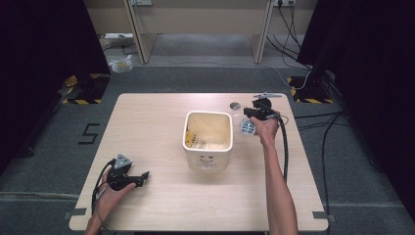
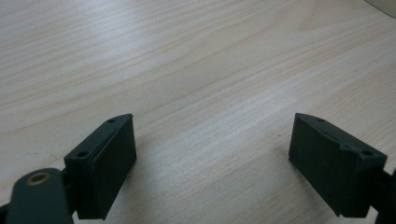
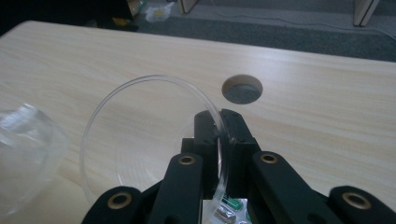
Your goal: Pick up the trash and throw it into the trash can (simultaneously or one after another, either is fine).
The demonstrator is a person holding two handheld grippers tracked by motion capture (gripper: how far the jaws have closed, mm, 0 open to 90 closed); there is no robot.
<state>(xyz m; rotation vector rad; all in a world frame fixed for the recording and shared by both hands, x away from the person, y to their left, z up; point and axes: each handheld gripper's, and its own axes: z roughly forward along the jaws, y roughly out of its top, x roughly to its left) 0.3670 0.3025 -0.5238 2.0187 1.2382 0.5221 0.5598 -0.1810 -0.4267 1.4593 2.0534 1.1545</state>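
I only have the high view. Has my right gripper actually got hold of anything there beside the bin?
Observer: Yes. In the right gripper view, the right gripper is shut on the rim of a clear cup.
Operator: Is the left gripper carrying anything?
Observer: No. The left gripper view shows the left gripper open, with bare table between its jaws.
Operator: Anything else close to the cup?
Observer: Another clear plastic piece lies beside it on the table.
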